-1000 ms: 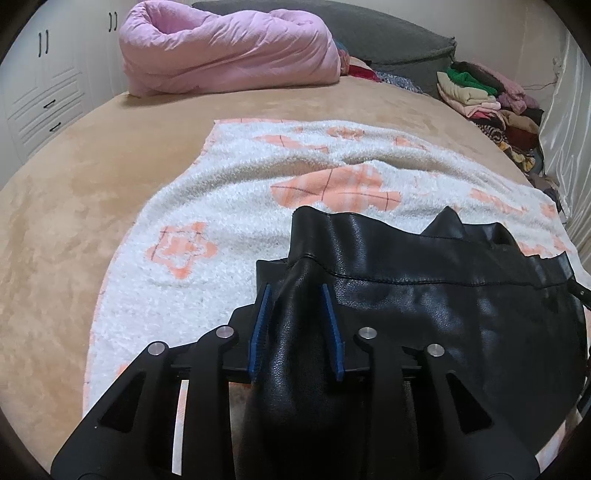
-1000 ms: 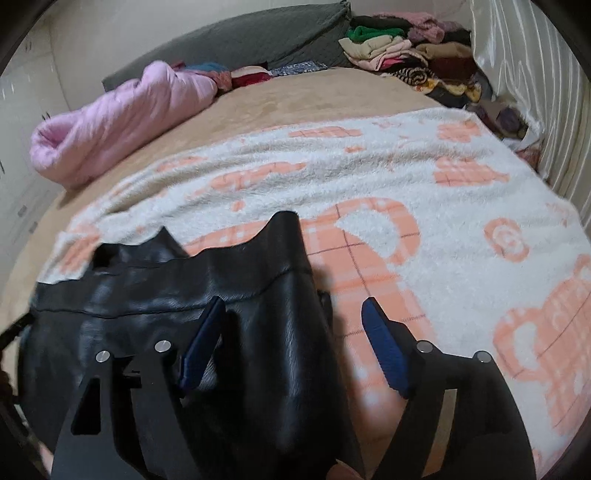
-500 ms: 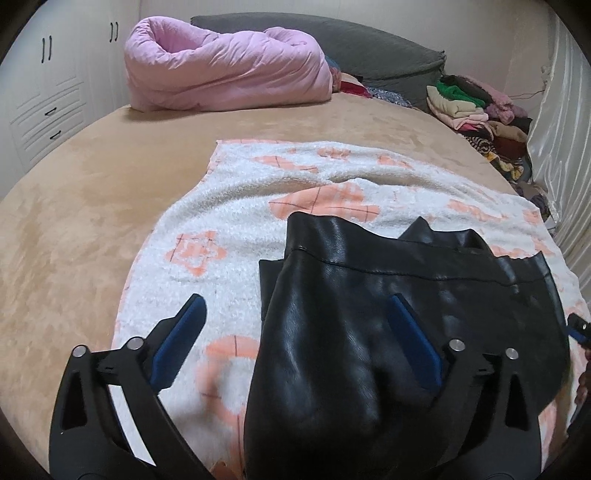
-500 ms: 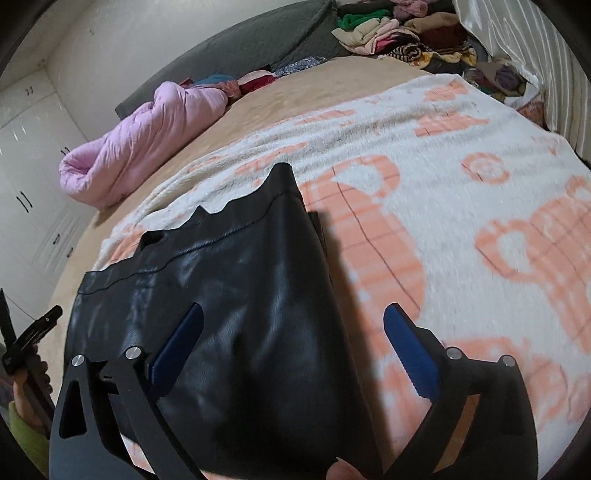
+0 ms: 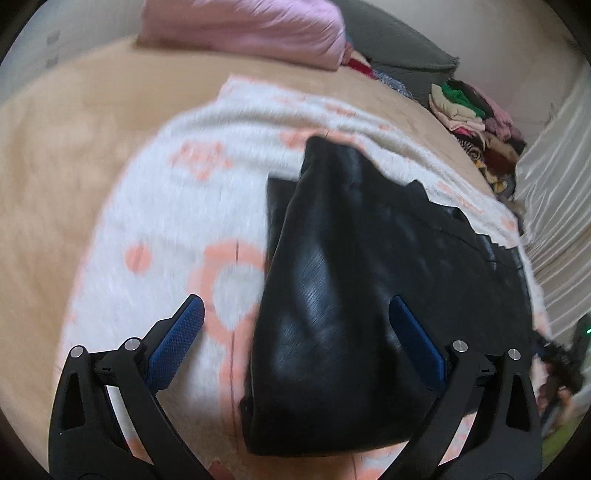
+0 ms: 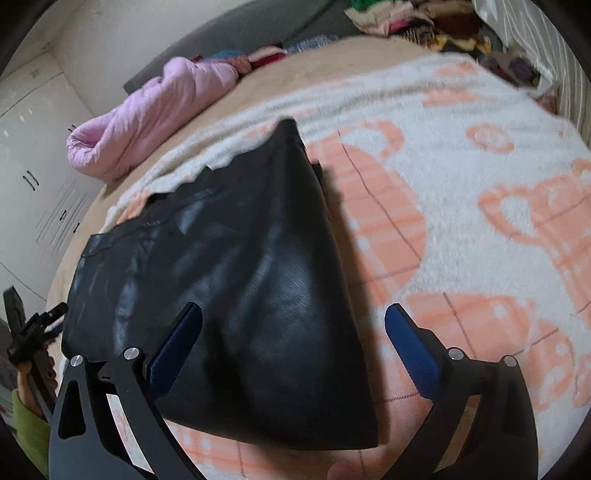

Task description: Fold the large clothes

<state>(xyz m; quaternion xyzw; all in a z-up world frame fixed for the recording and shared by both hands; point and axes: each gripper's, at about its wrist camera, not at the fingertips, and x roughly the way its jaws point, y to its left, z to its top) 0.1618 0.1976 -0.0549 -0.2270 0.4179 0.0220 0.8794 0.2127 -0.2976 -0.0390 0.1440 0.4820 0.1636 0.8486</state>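
left wrist: both grippers' jaws wide over black leather garment, no writing legible.

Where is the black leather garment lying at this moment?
In both wrist views the black leather garment lies folded on the white and orange blanket on the bed, under each open claw, nearer than the pink duvet.

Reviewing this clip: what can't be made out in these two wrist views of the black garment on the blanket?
- Left wrist view: the black leather garment is motion-blurred, so its seams and type are unclear; its near edge is hidden behind the left gripper.
- Right wrist view: its near left corner is hidden behind the right gripper.
- Clothes pile: too small and blurred to tell items apart.
- Blanket: cut off by the frame edges.
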